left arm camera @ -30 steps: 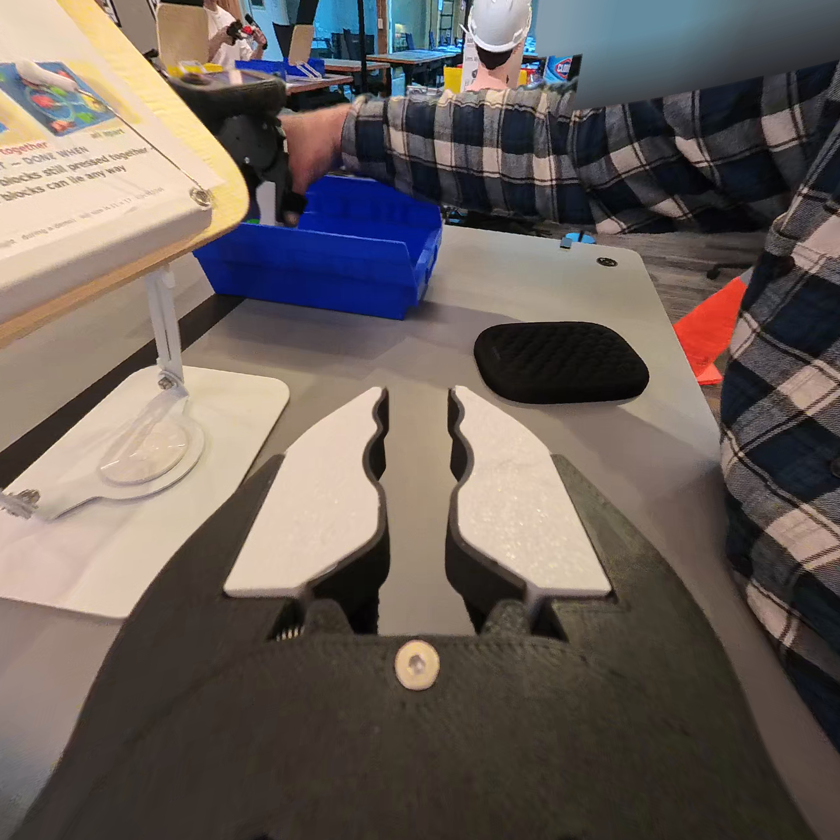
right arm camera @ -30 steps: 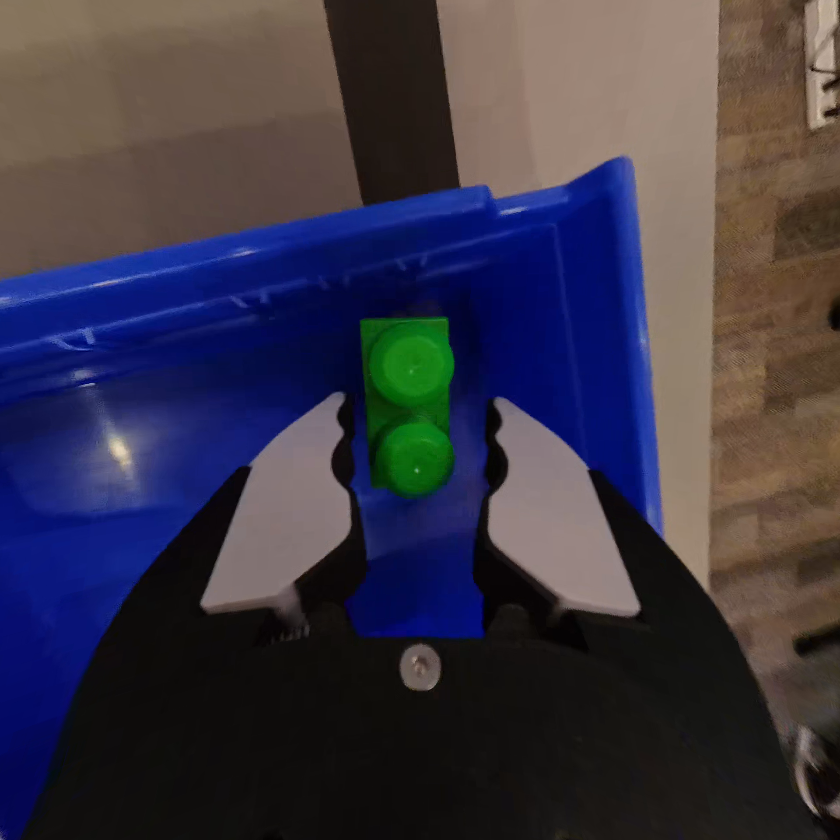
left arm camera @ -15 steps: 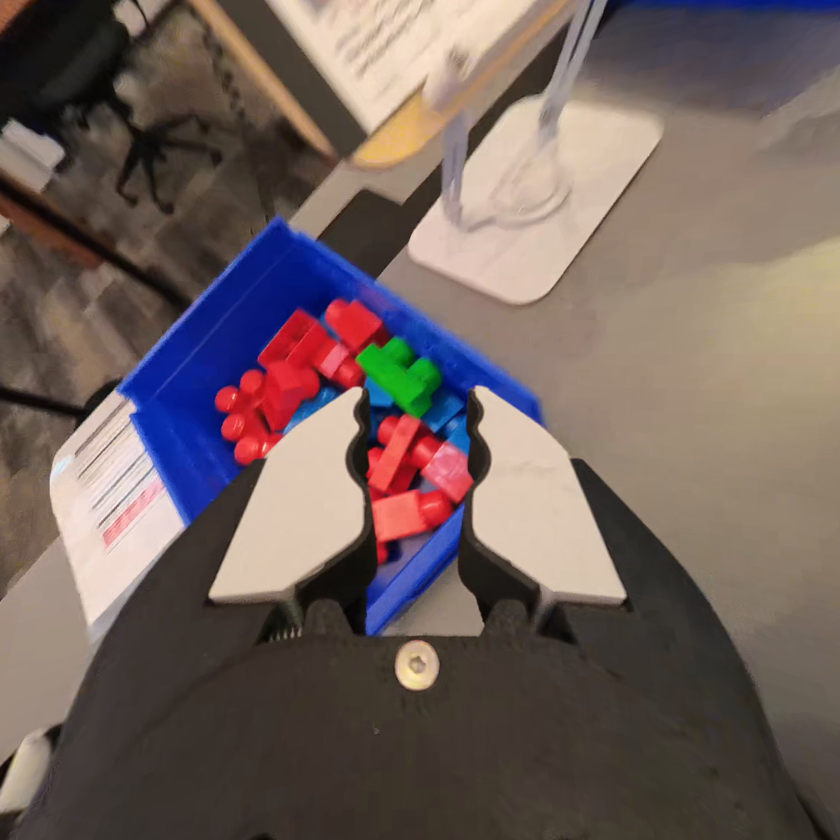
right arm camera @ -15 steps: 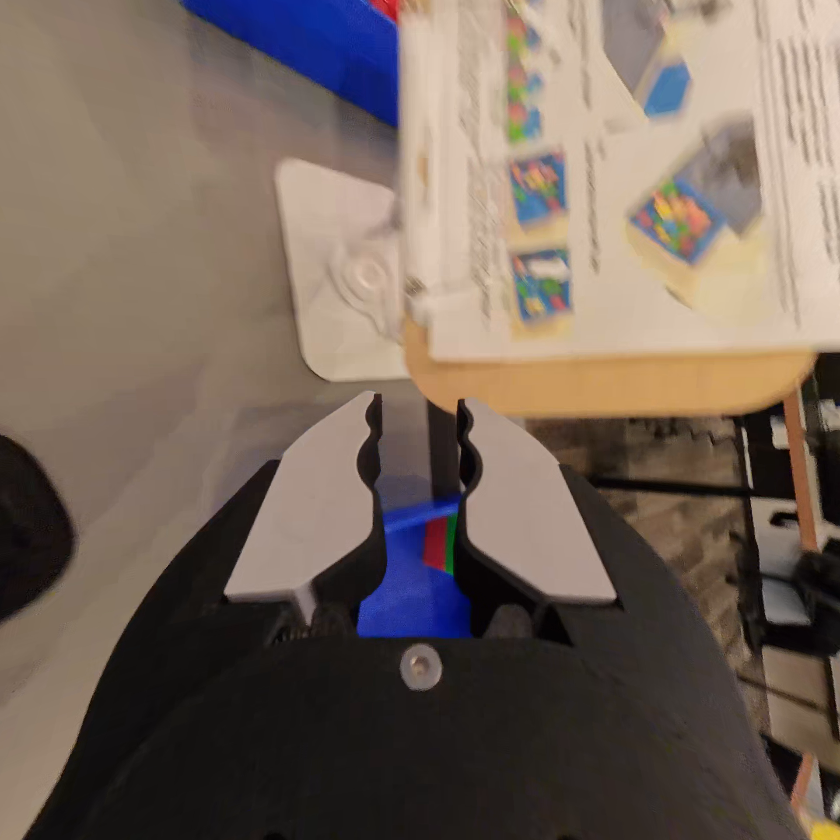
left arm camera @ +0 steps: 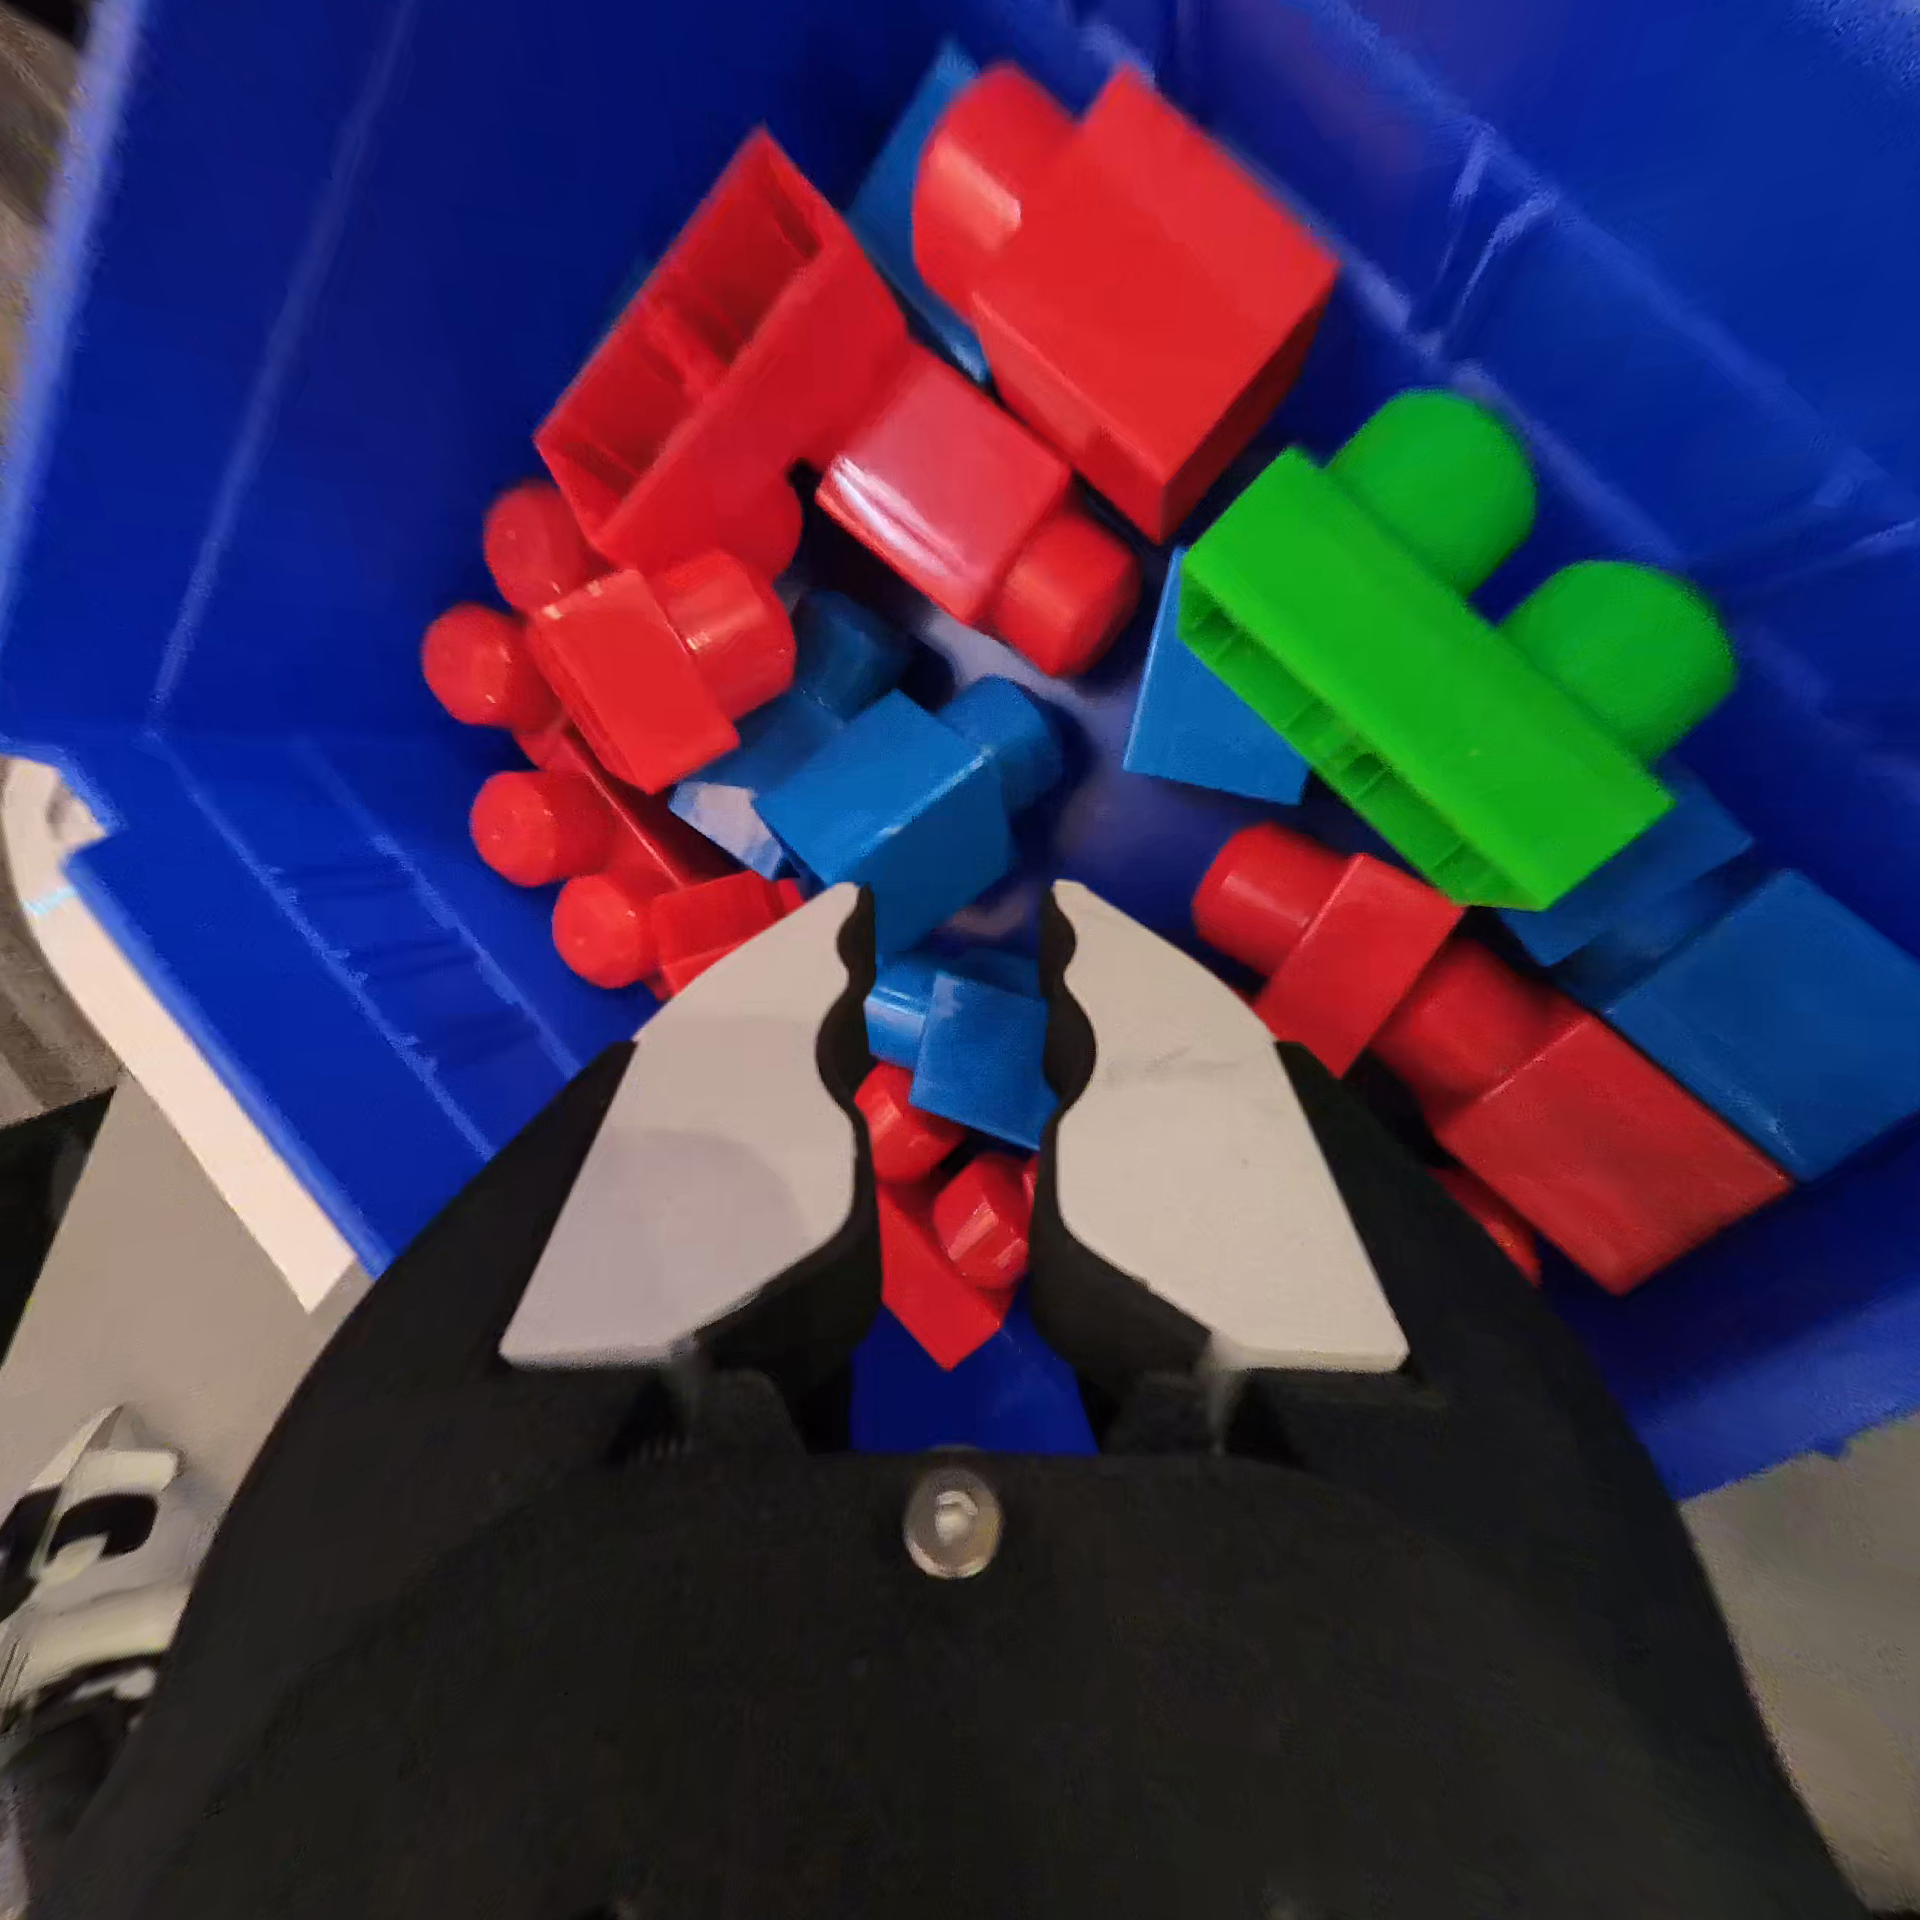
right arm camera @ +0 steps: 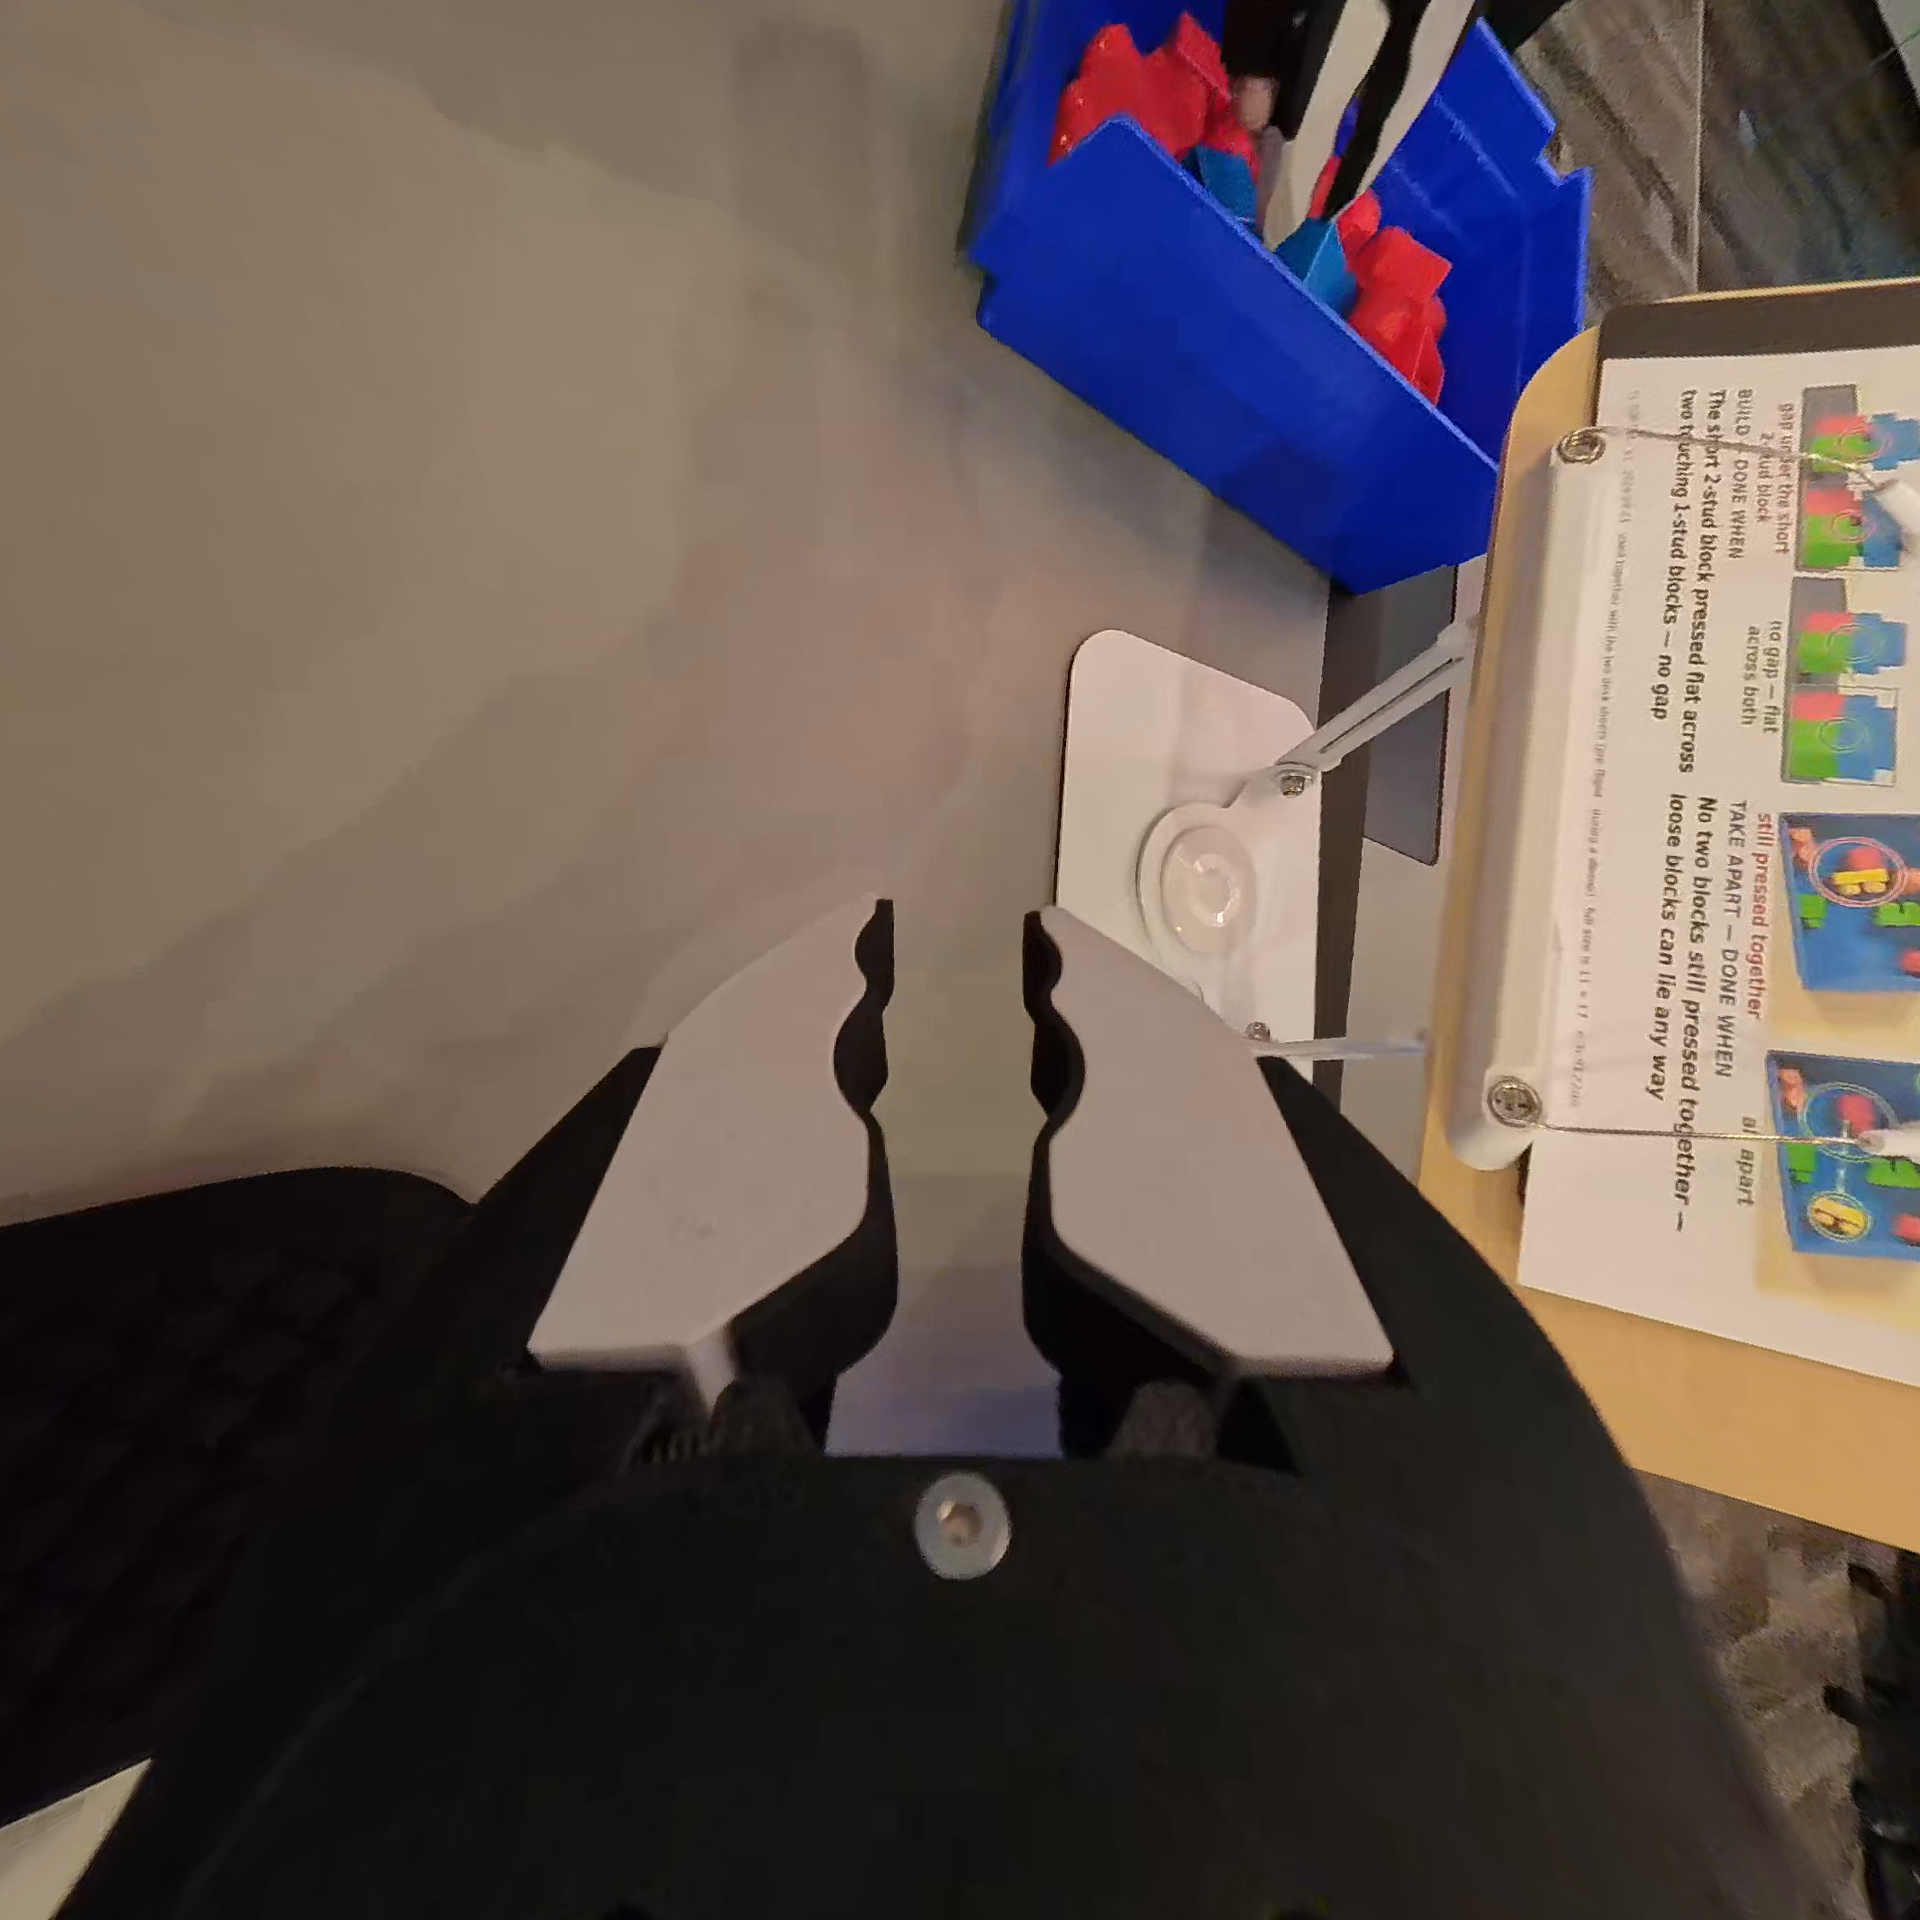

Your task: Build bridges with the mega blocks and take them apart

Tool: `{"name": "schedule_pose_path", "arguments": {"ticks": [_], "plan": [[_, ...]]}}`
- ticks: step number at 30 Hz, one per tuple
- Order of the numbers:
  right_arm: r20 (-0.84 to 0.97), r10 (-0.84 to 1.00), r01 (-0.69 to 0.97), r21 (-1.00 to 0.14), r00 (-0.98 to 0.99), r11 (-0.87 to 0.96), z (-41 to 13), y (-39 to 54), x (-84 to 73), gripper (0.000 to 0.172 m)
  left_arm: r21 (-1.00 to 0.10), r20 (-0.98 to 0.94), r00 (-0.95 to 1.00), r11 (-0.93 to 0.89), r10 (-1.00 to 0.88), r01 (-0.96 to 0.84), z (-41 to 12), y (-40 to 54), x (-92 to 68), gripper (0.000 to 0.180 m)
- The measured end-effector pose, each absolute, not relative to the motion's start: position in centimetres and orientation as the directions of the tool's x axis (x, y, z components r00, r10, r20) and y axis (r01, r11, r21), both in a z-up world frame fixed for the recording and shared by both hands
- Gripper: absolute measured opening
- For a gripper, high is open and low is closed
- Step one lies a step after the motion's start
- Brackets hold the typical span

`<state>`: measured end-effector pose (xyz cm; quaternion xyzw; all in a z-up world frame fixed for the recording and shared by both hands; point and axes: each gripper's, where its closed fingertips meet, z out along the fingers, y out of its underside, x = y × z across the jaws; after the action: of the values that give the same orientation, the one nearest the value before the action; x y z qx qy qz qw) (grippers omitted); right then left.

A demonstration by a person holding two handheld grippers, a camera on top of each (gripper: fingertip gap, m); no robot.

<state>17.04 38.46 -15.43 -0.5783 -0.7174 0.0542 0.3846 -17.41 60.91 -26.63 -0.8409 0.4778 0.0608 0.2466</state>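
Fingertips of my left tool point(left arm camera: 951, 925) stand a little apart, down inside the blue bin point(left arm camera: 260, 436), straddling a small blue block point(left arm camera: 971, 1049); I cannot tell whether the pads press on it yet. Around it lie the other mega blocks: red ones point(left arm camera: 1132, 270), another blue one point(left arm camera: 894, 800), and a green two-stud block point(left arm camera: 1455, 665) off to the right. My right tool point(right arm camera: 956, 925) hovers parted and bare over the grey bench point(right arm camera: 468, 520), near the white stand base point(right arm camera: 1174, 748) of the instruction board point(right arm camera: 1683, 831). I judge this as picking the first pieces; next I need a firm squeeze, then a straight lift clear of the pile.
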Motion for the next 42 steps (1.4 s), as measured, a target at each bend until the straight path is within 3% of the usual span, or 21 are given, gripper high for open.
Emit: {"name": "schedule_pose_path", "arguments": {"ticks": [4, 6, 8, 10, 16, 20, 23, 27, 32, 34, 36, 38, 42], "plan": [[0.469, 0.883, 0.765, -0.558, -0.028, 0.321, -15.6, 38.8, 16.8, 0.023, -0.428, -0.342, 0.576, -0.422, -0.742, -0.799, -24.4, 61.8, -17.7, 0.035], [0.464, 0.885, 0.758, -0.565, -0.035, 0.326, -15.9, 38.8, 16.3, 0.023, -0.372, -0.237, 0.601, -0.500, -0.763, -0.782, -26.4, 61.6, -18.1, 0.036], [0.466, 0.883, 0.763, -0.553, -0.050, 0.335, -16.4, 38.8, 15.6, 0.023, -0.235, -0.206, 0.593, -0.549, -0.778, -0.802, -28.8, 61.2, -19.3, 0.034], [0.468, 0.881, 0.768, -0.539, -0.069, 0.346, -16.9, 38.6, 15.1, 0.023, -0.216, -0.196, 0.571, -0.533, -0.797, -0.818, -29.9, 61.2, -18.5, 0.021], [0.457, 0.884, 0.779, -0.517, -0.099, 0.354, -18.2, 38.4, 14.3, 0.023, -0.316, -0.180, 0.564, -0.496, -0.806, -0.809, -29.1, 61.3, -16.6, 0.011], [0.426, 0.904, 0.742, -0.591, -0.046, 0.316, -17.3, 38.5, 13.1, 0.025, -0.393, -0.271, 0.568, -0.450, -0.777, -0.802, -25.6, 60.3, -16.4, 0.009], [0.330, 0.944, 0.638, -0.729, 0.011, 0.248, -15.8, 38.3, 10.5, 0.040, -0.492, -0.348, 0.586, -0.389, -0.732, -0.779, -21.6, 58.1, -15.9, 0.007], [0.180, 0.981, 0.473, -0.872, 0.075, 0.124, -14.2, 38.9, 6.6, 0.052, -0.701, -0.278, 0.590, -0.260, -0.758, -0.664, -17.1, 51.8, -11.4, 0.007], [-0.016, 0.995, 0.315, -0.948, 0.095, -0.045, -14.1, 40.0, 2.4, 0.079, -0.859, -0.110, 0.437, -0.135, -0.893, -0.494, -15.8, 42.1, -2.4, 0.007], [-0.093, 0.993, 0.291, -0.950, 0.077, -0.111, -14.4, 39.6, 1.5, 0.081, -0.875, -0.084, 0.375, -0.112, -0.923, -0.472, -16.3, 39.6, 0.2, 0.008], [-0.070, 0.991, 0.294, -0.950, 0.114, -0.101, -14.8, 40.3, 1.7, 0.059, -0.890, -0.061, 0.334, -0.100, -0.941, -0.444, -15.8, 38.5, 1.4, 0.009], [-0.095, 0.988, 0.173, -0.978, 0.123, -0.116, -13.1, 40.6, 2.5, 0.045, -0.900, -0.083, 0.330, -0.071, -0.940, -0.430, -15.0, 38.6, 1.1, 0.008], [-0.146, 0.985, 0.192, -0.968, 0.095, -0.162, -13.2, 40.4, 2.6, 0.054, -0.920, -0.046, 0.269, -0.064, -0.962, -0.386, -14.6, 37.7, 2.3, 0.007]]}}
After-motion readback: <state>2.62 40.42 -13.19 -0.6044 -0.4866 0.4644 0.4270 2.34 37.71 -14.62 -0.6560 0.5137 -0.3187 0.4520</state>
